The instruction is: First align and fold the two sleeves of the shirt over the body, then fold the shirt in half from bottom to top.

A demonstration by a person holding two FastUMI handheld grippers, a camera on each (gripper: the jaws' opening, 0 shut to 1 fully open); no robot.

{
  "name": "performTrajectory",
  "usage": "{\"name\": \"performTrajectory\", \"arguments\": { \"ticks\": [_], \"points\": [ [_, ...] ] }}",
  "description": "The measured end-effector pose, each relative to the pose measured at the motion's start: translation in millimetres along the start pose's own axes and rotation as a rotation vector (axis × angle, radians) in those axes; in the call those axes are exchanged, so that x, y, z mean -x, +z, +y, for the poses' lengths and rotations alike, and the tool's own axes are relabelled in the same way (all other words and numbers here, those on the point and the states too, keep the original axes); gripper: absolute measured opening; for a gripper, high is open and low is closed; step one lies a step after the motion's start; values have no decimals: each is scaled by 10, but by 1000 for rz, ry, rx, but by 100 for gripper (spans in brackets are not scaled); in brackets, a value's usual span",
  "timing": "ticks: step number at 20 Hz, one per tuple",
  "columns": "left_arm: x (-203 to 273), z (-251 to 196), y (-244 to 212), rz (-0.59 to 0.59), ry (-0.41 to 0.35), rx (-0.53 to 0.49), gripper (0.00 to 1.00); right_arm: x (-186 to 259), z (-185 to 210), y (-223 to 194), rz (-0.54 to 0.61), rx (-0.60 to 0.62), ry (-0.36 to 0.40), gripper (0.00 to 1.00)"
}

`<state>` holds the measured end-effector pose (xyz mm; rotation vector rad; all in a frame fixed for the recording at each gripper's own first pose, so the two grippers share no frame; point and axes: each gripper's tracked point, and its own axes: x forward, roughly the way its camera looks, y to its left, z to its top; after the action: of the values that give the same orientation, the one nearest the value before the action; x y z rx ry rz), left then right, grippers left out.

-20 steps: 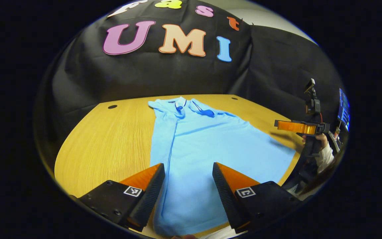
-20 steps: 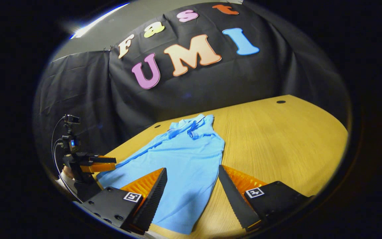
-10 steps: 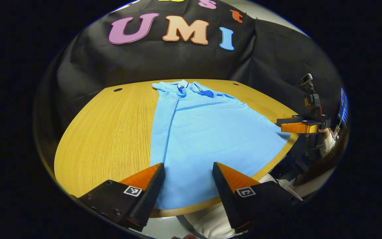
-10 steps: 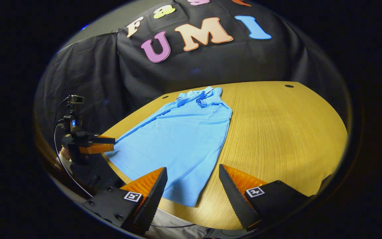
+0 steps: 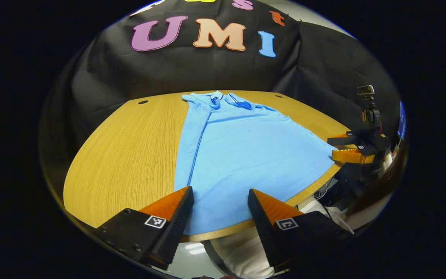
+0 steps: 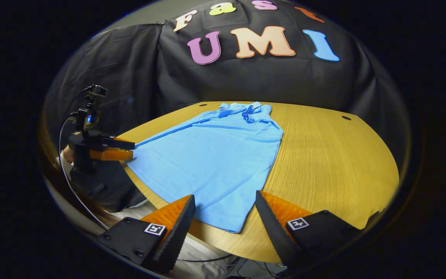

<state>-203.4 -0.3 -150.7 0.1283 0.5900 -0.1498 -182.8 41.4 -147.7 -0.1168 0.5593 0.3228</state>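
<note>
Lying lengthwise on table (image 5: pixel 126 155), shirt (image 5: pixel 242 155), collar toward the booth wall.

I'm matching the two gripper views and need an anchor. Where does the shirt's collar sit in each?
Left gripper view: the collar lies at upper centre, at the far end of the blue shirt.
Right gripper view: the collar lies at upper centre, slightly right.
Shared landmark: the wooden table, far edge just behind the collar.
</note>
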Motion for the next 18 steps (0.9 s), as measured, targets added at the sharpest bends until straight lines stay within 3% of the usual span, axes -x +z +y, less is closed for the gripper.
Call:
{"name": "performTrajectory", "arguments": {
  "ticks": [2, 3, 5, 6, 7, 8, 9, 11, 12, 15, 16, 18],
  "points": [
    [-38, -65, 17, -13, -16, -7, 83, -11, 15, -20, -3, 8, -8, 96],
    [-23, -73, 12, -15, -20, -4, 76, -23, 16, -34, -5, 25, -16, 96],
    [-35, -61, 41, -23, -34, 4, 63, -39, 126, -52, -7, 28, 12, 85],
    [-55, -74, 50, -27, -42, 6, 54, -38, 162, -48, -11, 28, 27, 72],
    [-59, -107, 45, -25, -55, -1, 46, -41, 189, -55, -13, 24, 39, 65],
    [-61, -140, 54, -36, -72, 1, 43, -54, 212, -55, -13, 16, 47, 58],
    [-55, -153, 70, -50, -82, 22, 29, -83, 235, -57, -15, 9, 56, 52],
    [-49, -148, 77, -56, -88, 46, 2, -136, 272, -37, -19, -7, 69, 25],
    [-58, -139, 73, -53, -94, 57, 1, -157, 283, -25, -20, -11, 71, 15],
    [-78, -125, 104, -76, -105, 80, 0, -175, 275, 4, -34, -21, 57, 13],
    [-86, -115, 128, -83, -104, 80, 0, -180, 253, 12, -34, -21, 57, 4],
    [-118, -92, 173, -95, -100, 88, 0, -234, 262, 32, -47, -29, 51, 0]
  ]
}}
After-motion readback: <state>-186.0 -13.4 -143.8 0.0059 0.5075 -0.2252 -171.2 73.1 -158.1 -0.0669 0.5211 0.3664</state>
